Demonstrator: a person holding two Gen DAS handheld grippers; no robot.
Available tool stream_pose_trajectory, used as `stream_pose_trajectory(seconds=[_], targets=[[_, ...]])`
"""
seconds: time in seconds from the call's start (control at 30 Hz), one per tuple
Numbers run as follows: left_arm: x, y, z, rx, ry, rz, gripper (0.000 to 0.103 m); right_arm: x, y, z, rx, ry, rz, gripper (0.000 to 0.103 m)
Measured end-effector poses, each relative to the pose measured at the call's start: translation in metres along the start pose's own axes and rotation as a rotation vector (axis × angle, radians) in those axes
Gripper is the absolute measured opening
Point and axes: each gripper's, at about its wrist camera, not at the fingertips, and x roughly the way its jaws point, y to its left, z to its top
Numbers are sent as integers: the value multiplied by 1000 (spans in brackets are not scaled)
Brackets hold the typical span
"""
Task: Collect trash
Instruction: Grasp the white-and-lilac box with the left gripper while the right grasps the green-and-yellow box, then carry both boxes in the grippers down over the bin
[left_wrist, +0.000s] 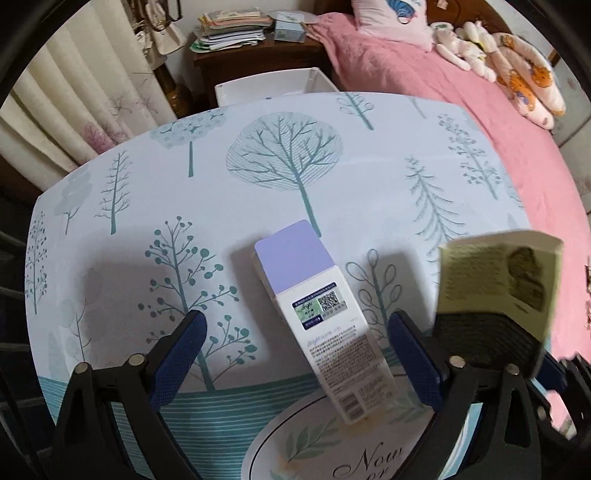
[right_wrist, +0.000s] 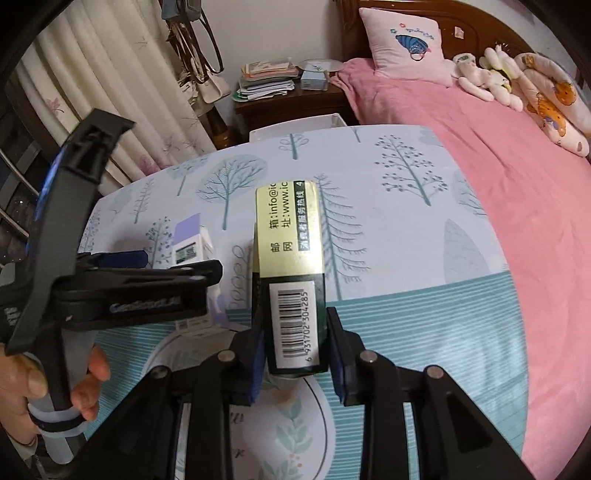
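Observation:
A white and purple carton (left_wrist: 317, 310) lies flat on the tree-print tablecloth (left_wrist: 184, 192), between the open fingers of my left gripper (left_wrist: 295, 336), which hovers around its near half. My right gripper (right_wrist: 297, 339) is shut on a dark green and gold box (right_wrist: 290, 266) with a barcode, held above the table. That box shows at the right of the left wrist view (left_wrist: 495, 291). The purple carton also shows in the right wrist view (right_wrist: 190, 243), behind the left gripper's body.
A white bin (left_wrist: 273, 86) stands just past the table's far edge; it also shows in the right wrist view (right_wrist: 295, 123). A wooden nightstand (left_wrist: 255, 55) with stacked papers is behind it. A pink bed (left_wrist: 480, 122) runs along the right. Curtains (left_wrist: 85, 103) hang left.

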Motion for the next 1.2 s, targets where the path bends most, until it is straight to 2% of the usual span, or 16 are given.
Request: stream_pose_trajectory(seconds=[0.07,0.13,0.17,0.2,0.4,0.63,0.77,0.93,1.2], targets=[[4,-2,-1,2,9,-4,79,-1,-2,-4,8,1,-1,29],[5,-3,-4,-3,17,-9,65,-3,-4,-10,15,0,-1,28],[5,-3,-6,-4,22,-16,45,-4,-5,-11,16,0,-1,28],[4,-2,-7,-3,23,-10,34,-6,-6,-14,20,0,1,28],[-28,-1,-28,19,-41,-19,33,-22,-6,-34,37,-6,14,28],[-94,-3,-80,43,-95,-71,33,-70,-4,-80,65,-47,43,28],[-138,-19,-125,79,-123,-98,33,-116,-6,-124,76,-81,75,28],[-190,-41,-198,112,-157,-110,33,-168,-14,-179,57,-107,112,28],[-242,-93,-329,102,-163,-102,33,-249,-49,-279,10,-145,137,28]])
